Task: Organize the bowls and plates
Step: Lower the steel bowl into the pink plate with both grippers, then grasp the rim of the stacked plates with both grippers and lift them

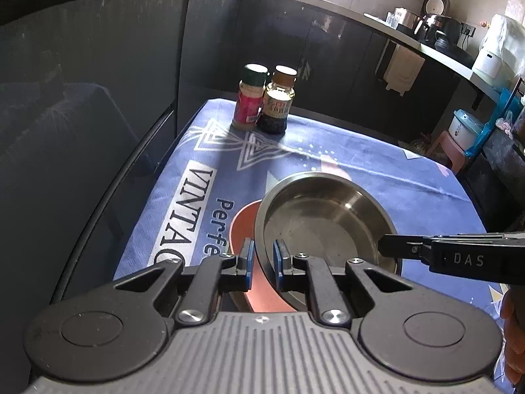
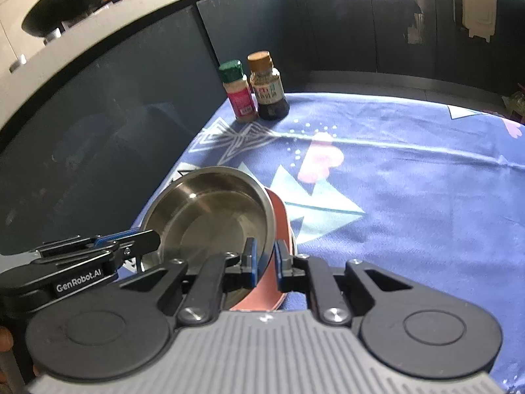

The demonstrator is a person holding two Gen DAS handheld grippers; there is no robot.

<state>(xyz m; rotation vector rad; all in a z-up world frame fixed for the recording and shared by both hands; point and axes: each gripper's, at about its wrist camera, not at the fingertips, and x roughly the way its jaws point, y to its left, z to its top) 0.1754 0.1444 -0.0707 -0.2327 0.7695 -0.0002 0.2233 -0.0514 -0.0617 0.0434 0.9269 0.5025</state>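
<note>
**Two grippers, one steel bowl, one pink plate**

Two grippers of mine are pinched on the same stack. My left gripper (image 1: 263, 260) has its blue pads clamped on the near rim of the round stainless-steel bowl (image 1: 323, 210), low in the centre of its frame. My right gripper (image 2: 264, 261) is clamped on the opposite rim, where the bowl (image 2: 210, 210) meets the flat salmon-pink plate (image 2: 279, 216) under it. In the left view that plate (image 1: 242, 226) peeks out at the bowl's left edge.

Writing I can read: "DAS" on the right gripper's side at the right edge of the left view, "GenRobot.AI" on the left gripper at the lower left of the right view, and "VINTA" with "Perfe" printed on the blue patterned cloth (image 1: 410, 190).

Two spice bottles stand touching at the cloth's far edge, above centre: a green-capped jar with a pink label (image 1: 247, 98) and a brown-capped dark glass bottle (image 1: 277, 101). Their label print is too small to read.
</note>
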